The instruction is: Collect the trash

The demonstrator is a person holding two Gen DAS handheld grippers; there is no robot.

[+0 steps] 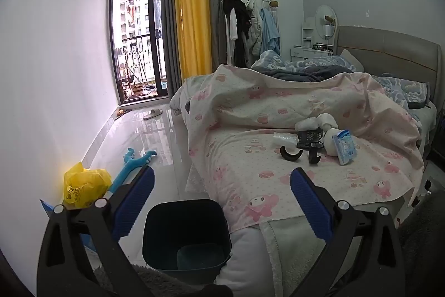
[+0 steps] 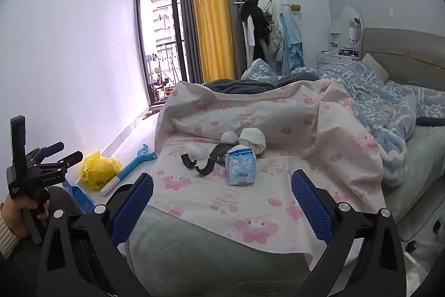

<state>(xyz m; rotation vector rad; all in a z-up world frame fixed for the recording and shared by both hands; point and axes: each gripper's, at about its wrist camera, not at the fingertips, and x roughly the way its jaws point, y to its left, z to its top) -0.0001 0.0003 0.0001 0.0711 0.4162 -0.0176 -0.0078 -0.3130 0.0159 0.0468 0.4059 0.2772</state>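
- The trash lies in a cluster on the pink cartoon-print bedspread (image 2: 250, 213), in the middle of the bed: crumpled white paper wads (image 2: 251, 139), a clear crinkled plastic wrapper (image 2: 194, 149), a flat black packet (image 2: 222, 152), two curved black plastic pieces (image 2: 198, 162) and a blue-and-white soft tissue pack (image 2: 240, 166). The items touch or sit just beside one another.
- The dark green square plastic bin (image 1: 186, 230) stands on the floor against the foot corner of the bed; it looks nearly empty.
- A yellow plastic bag (image 1: 83, 183) sits on the tiled floor by the wall, beside a light blue long-handled toy (image 1: 136, 160).
- I judge the task to be at its start: nothing is collected yet and I am in the approach step.
- Next move, in my judgement: reach forward over the bed to the nearest piece, close on it, then carry it to the bin.
- My right gripper (image 2: 222, 202) has its fingers spread fully wide and empty, aimed slightly downward at the cluster, still apart from it.
- My left gripper (image 1: 222, 196) is likewise wide open and empty, tilted slightly down above the bin and bed edge.
- The right view shows my left hand (image 2: 16, 210) gripping its handle.
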